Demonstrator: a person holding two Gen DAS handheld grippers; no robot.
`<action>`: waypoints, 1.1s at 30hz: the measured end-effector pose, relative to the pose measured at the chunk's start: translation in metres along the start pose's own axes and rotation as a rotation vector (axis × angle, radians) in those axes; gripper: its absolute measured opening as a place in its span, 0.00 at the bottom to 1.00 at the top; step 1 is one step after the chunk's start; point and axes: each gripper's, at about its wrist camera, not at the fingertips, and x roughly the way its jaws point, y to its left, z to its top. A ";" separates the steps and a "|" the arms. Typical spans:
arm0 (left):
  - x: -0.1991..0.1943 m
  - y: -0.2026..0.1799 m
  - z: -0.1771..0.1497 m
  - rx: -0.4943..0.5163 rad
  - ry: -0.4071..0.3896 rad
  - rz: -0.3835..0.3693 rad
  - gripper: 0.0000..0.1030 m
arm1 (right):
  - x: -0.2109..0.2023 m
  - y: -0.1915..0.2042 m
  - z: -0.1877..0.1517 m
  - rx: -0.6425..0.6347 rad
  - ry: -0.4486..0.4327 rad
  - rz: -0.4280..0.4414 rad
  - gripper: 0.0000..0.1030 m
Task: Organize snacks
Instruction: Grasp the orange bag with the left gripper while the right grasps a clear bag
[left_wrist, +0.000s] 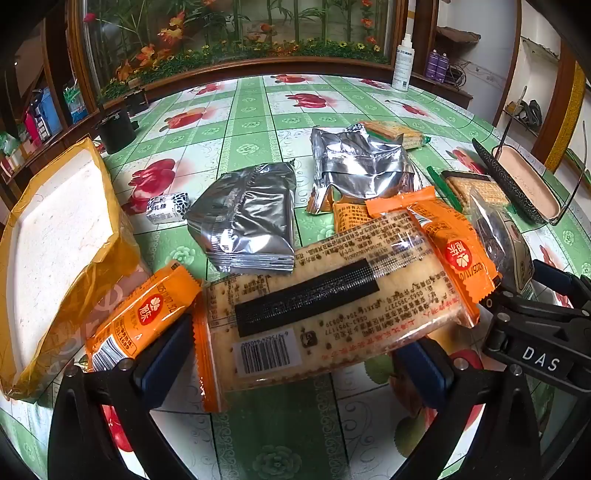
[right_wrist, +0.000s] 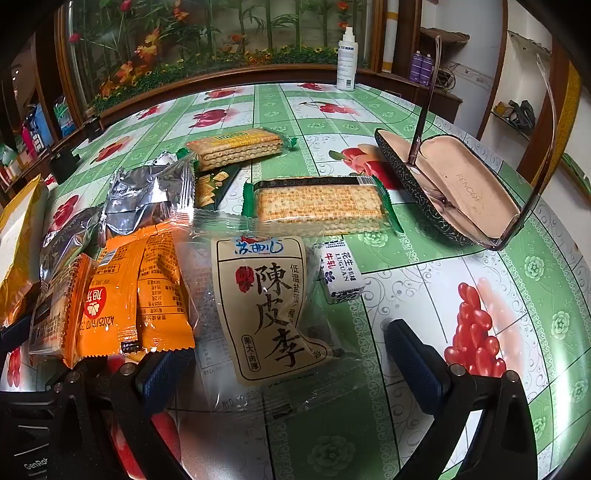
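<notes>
Both wrist views look steeply down, close over one snack-strewn table (left_wrist: 258, 110).

Cut off at the left edge: yellow bag (left_wrist: 55, 258) (its contents unreadable); half buried under orange cracker pack (left_wrist: 332, 302): orange wrappers (right_wrist: 136, 291); overlapped by silver pouch (right_wrist: 147, 195): green packet (right_wrist: 210, 184); too small to read: spray bottle (right_wrist: 347, 62) label.

The left gripper (left_wrist: 295, 354) points steeply downward, its blue-padded fingers (left_wrist: 166, 350) spread wide and pressing on nothing. The right gripper (right_wrist: 291, 373) tilts down the same way, jaws equally wide, with its blue pads (right_wrist: 413, 365) clear of any grip.
</notes>
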 end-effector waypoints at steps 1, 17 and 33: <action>0.000 0.000 0.000 0.000 0.000 0.000 1.00 | 0.000 0.000 0.000 0.000 0.000 0.000 0.99; 0.000 0.000 0.000 0.000 0.001 0.000 1.00 | 0.000 0.000 0.000 0.000 0.000 0.000 0.99; 0.002 0.000 0.002 -0.003 0.002 0.001 1.00 | 0.002 0.001 -0.001 0.030 -0.002 -0.020 0.99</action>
